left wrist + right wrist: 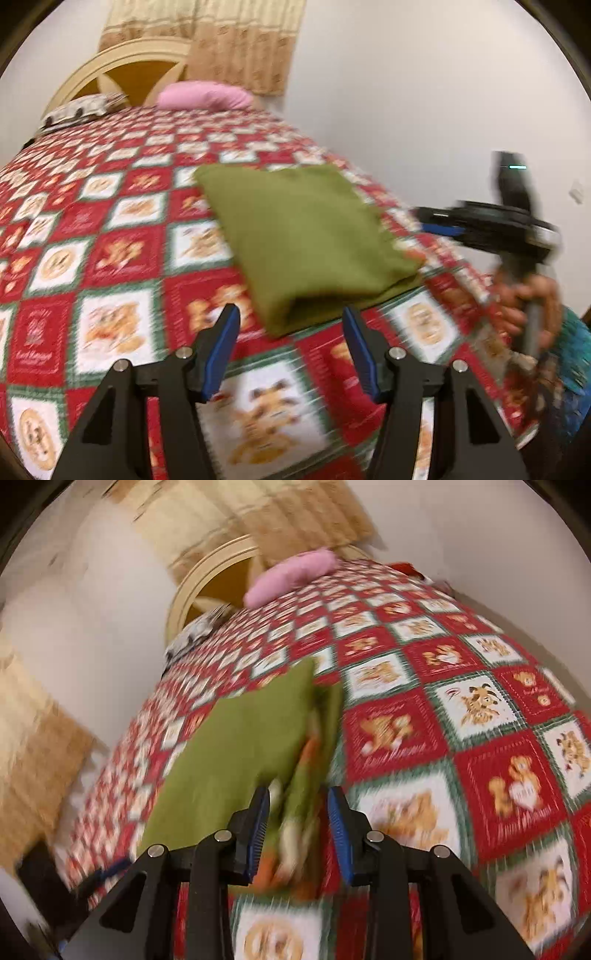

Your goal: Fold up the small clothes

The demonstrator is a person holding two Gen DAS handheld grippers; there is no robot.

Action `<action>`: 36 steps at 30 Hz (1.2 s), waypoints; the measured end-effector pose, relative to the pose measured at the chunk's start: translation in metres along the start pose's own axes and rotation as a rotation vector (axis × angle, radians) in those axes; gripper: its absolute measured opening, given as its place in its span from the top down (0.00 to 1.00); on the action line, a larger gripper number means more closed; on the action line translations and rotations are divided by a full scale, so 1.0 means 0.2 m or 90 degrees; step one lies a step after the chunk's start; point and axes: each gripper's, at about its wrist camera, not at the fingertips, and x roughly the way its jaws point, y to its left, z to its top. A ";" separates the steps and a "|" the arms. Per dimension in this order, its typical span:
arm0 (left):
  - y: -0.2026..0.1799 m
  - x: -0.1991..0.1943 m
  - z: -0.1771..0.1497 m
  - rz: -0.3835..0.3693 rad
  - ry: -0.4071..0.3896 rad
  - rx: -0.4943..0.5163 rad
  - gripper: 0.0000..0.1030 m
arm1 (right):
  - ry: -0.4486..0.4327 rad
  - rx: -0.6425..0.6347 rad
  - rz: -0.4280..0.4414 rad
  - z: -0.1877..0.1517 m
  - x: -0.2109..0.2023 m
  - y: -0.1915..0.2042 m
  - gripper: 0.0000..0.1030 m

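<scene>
Green cloth (pixel 306 236) folded flat on the bed (pixel 110 229), on the red and white quilt with little bears. Thick folded edge near the camera, looks tidy in the left view. In the right view, open layers with white and orange bits showing at the side (pixel 295 812). Blurry there, so hard to tell how neat.

Left gripper (pixel 291 354) just short of the cloth, jaws spread, nothing in between. Right gripper (pixel 299 827) with jaws partly spread, cloth edge in the gap, pads not squeezing it.

Looks like letting go after a fold. Best to pull both back slowly, without catching the edge. Then pat the top flat and push loose layers in.

Pink pillow (pixel 207 96) far up by the headboard (pixel 122 70).
</scene>
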 end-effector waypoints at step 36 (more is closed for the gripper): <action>0.00 0.26 0.02 0.160 0.042 0.014 0.76 | 0.072 -0.058 -0.061 -0.26 0.06 -0.01 0.92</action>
